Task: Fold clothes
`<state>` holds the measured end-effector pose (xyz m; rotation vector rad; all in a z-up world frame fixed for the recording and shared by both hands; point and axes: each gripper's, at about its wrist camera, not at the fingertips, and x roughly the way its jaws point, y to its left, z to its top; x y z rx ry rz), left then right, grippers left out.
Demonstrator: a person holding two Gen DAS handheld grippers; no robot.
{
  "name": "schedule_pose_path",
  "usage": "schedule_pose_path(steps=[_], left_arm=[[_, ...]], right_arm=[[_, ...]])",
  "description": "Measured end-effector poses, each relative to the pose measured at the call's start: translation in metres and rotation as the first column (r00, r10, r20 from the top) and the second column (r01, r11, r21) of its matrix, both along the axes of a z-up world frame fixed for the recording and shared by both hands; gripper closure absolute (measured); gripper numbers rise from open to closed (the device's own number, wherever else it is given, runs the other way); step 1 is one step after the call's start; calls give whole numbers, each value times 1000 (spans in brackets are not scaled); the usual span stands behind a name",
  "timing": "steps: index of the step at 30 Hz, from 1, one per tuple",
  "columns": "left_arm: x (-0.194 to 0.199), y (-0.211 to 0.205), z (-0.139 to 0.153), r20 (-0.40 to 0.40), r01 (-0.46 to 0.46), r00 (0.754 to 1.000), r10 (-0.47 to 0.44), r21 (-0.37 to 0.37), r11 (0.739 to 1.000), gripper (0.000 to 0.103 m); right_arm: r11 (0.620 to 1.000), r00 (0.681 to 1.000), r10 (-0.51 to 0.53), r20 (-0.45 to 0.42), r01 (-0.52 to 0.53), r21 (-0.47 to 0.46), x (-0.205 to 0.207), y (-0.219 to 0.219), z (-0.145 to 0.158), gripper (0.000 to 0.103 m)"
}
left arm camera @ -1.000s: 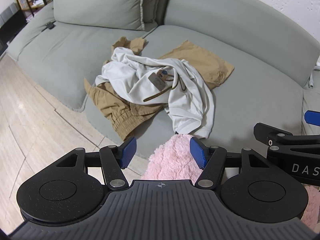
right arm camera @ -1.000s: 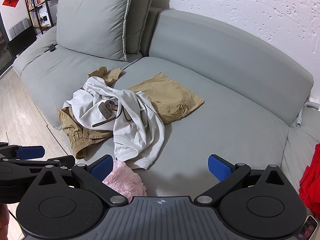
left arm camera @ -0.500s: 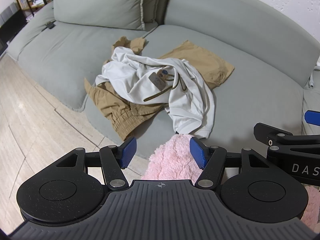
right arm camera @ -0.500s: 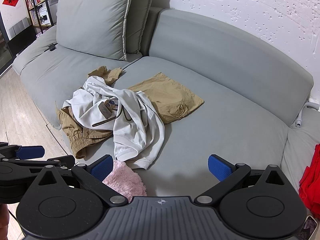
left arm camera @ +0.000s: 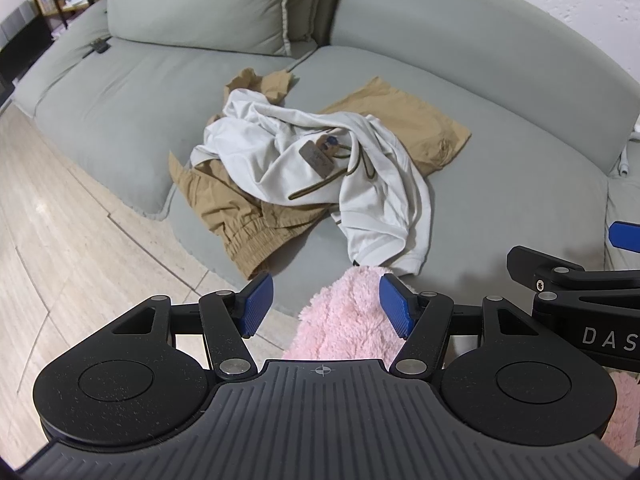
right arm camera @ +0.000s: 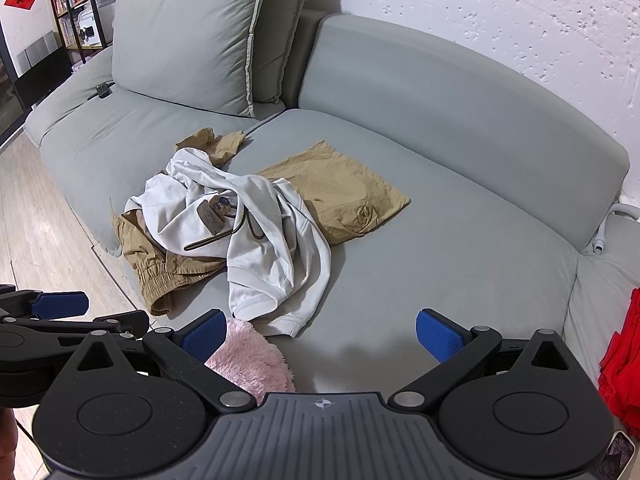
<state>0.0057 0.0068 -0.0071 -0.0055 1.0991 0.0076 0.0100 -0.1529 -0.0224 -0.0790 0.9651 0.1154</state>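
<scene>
Both grippers, left (left arm camera: 326,304) and right (right arm camera: 320,338), jaws spread, hover lower frame over pink fleece (left arm camera: 348,320); clothes heap (left arm camera: 304,164) mid-frame awaits sorting.

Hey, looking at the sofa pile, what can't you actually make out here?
- Tan trousers: middle hidden under the white top, both views.
- Pink fluffy garment: lower part hidden behind the left tool body, left view.
- Red cloth: cut off by right edge, right view.
- Hang tag: print too small.
</scene>
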Motion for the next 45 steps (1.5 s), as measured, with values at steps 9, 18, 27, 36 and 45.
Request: schedule_pose_path(steps=[9, 18, 27, 36, 45], left_arm=[[1, 4, -3, -5, -3, 1000, 3, -4, 1000, 38], [20, 22, -34, -36, -48, 998, 46, -39, 998, 37], [61, 66, -85, -37, -155, 988, 152, -98, 983, 52], [120, 88, -117, -17, -172, 985, 172, -112, 979, 59], [129, 85, -128, -64, -138, 989, 130, -136, 981, 57]], right_arm=[[1000, 1000, 2, -7, -2, -2, 3, 2, -1, 1], [997, 998, 65, 26, -67, 45, 21, 8, -18, 1], [959, 951, 245, 188, -267, 99, 70, 31, -58, 14], [928, 931, 352, 97, -361, 92, 176, 69, -114, 43], [962, 978, 210, 4, -207, 178, 204, 56, -128, 95]])
